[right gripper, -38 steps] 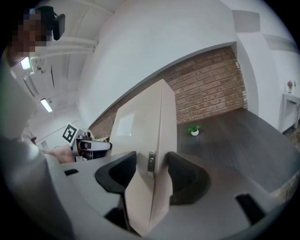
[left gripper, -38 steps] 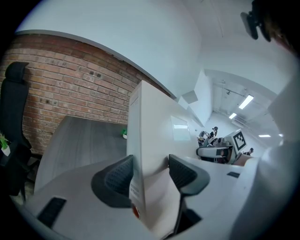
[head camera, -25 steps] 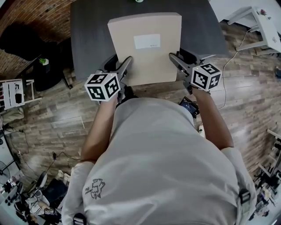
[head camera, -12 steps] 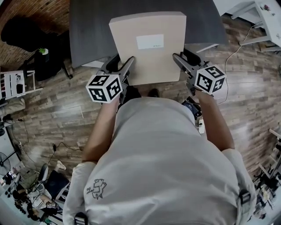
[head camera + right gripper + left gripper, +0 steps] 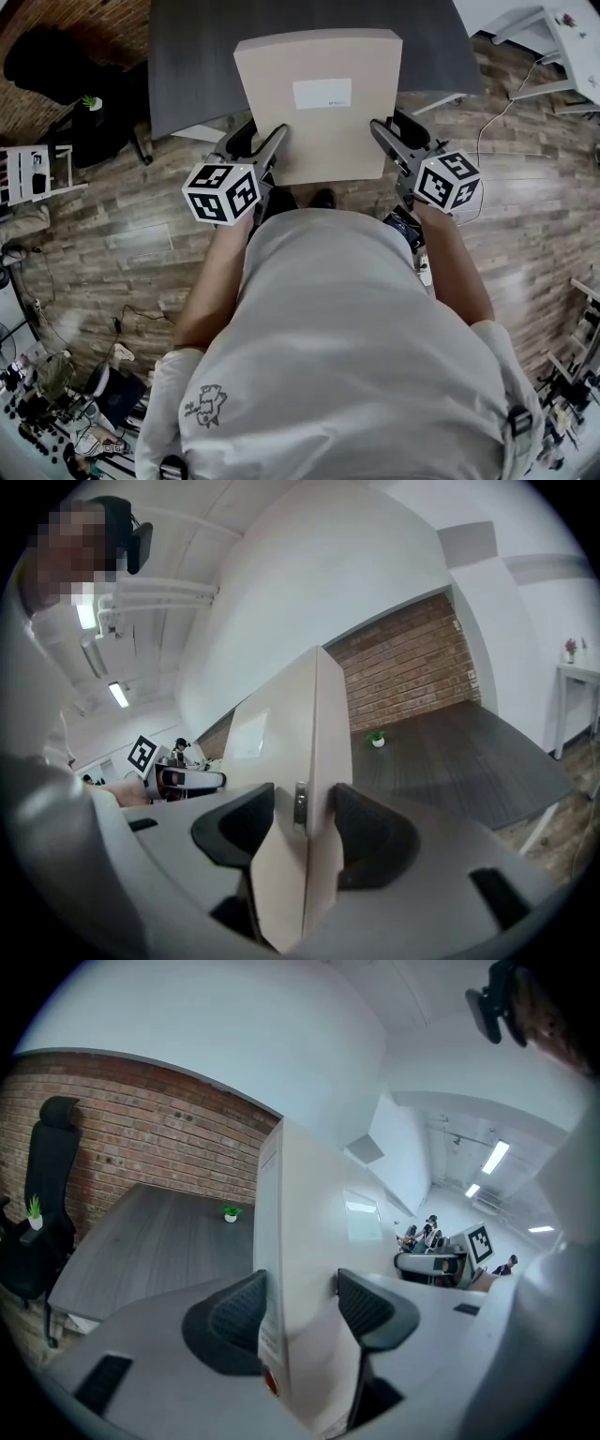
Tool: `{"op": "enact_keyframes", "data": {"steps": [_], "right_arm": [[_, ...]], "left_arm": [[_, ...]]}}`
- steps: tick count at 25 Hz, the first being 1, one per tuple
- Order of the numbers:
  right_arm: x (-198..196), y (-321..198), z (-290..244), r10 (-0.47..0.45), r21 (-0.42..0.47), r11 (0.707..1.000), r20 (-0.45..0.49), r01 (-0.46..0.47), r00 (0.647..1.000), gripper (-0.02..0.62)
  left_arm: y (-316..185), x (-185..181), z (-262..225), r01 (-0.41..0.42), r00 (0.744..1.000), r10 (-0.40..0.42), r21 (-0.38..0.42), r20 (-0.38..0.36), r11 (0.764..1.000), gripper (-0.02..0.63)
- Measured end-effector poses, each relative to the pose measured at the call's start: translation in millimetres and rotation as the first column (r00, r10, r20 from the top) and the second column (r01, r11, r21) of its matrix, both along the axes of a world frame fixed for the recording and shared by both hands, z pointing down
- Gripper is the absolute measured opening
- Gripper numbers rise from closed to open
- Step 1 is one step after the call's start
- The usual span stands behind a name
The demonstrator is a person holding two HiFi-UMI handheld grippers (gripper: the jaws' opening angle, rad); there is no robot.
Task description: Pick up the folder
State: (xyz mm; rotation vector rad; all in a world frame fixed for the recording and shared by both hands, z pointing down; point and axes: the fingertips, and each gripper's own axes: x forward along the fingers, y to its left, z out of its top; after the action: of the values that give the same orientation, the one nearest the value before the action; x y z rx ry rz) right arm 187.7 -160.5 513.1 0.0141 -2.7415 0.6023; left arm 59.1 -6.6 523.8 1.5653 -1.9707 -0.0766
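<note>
Folder (image 5: 319, 98) held over the desk's (image 5: 187, 66) near edge, near end jutting past that edge toward the person. Looks lifted off the desk top, though hard to be sure at the far end. Clamped at the near-left corner by the left gripper (image 5: 300, 1309), jaws forced wide by the thick side. Clamped at the near-right corner by the right gripper (image 5: 302, 825), jaws narrower. Probably taken one corner each to stop sag and twist.

Label (image 5: 322, 94) on folder (image 5: 319, 150): print illegibly small.
</note>
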Motion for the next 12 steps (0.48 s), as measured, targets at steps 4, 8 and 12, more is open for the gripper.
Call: {"op": "enact_keyframes", "data": {"steps": [4,8,12], "right_arm": [[-1.7,5.6,-0.2,-0.006,-0.001,1.0,0.0,0.006,1.0,0.209],[-3.6,7.1,1.0,-0.017,-0.002,1.0,-0.005,0.017,1.0,0.207],[-5.9,7.9,2.0,-0.024,-0.001,1.0,-0.006,0.024,1.0,0.206]], "left_arm": [[5.8,-1.8,1.2,0.009,1.0,-0.009,0.003,-0.005,1.0,0.247],[8.8,-2.0,2.4,0.019,1.0,-0.019,0.005,-0.01,1.0,0.247],[11.2,-2.4,4.2,0.027,1.0,-0.027,0.005,-0.014,1.0,0.247]]}}
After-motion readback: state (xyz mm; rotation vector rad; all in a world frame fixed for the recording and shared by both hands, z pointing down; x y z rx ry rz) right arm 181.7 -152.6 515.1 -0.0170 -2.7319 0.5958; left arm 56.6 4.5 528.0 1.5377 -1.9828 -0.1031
